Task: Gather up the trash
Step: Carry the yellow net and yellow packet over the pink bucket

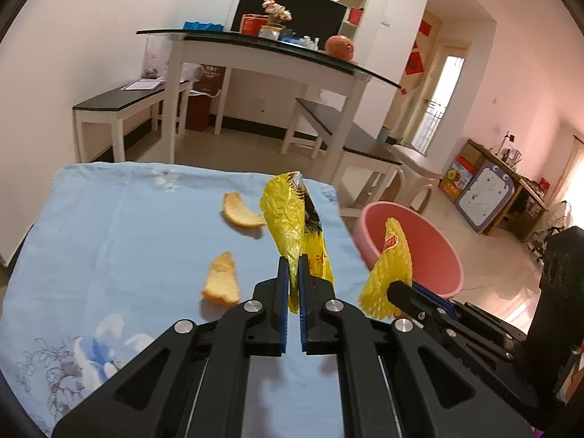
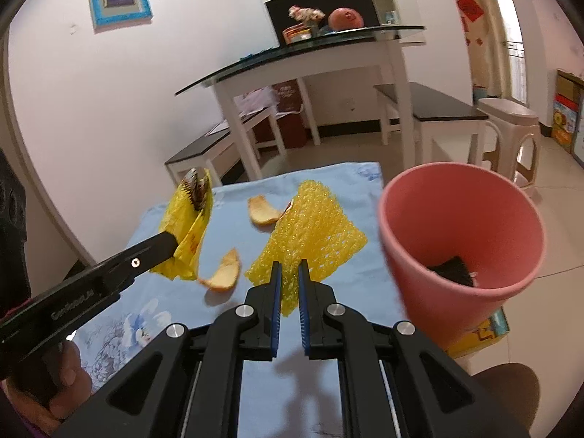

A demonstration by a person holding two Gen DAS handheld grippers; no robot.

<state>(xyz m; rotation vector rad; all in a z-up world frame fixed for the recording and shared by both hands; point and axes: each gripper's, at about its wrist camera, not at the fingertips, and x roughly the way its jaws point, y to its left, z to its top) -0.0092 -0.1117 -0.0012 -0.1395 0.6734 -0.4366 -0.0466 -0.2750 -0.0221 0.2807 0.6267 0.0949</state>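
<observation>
Yellows on pale blue, pink bin.
Yellow wrapper (image 1: pixel 292 219) with black print; yellow foam net (image 2: pixel 310 233); orange-cream peels (image 1: pixel 222 281); light-blue floral cloth (image 1: pixel 127 237); pink bin (image 2: pixel 463 233); black claws with blue pads (image 1: pixel 283 292).

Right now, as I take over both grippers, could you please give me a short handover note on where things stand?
Left gripper: shut on the yellow wrapper, lifted off the blue cloth.
Right gripper: shut on the yellow foam net, held up beside the pink bin.
On the cloth: two orange peels, the far peel and the near peel.
Done: something dark already lies in the bin; both yellow pieces are picked up.
Left: drop the wrapper and net into the bin, then collect both peels.
</observation>
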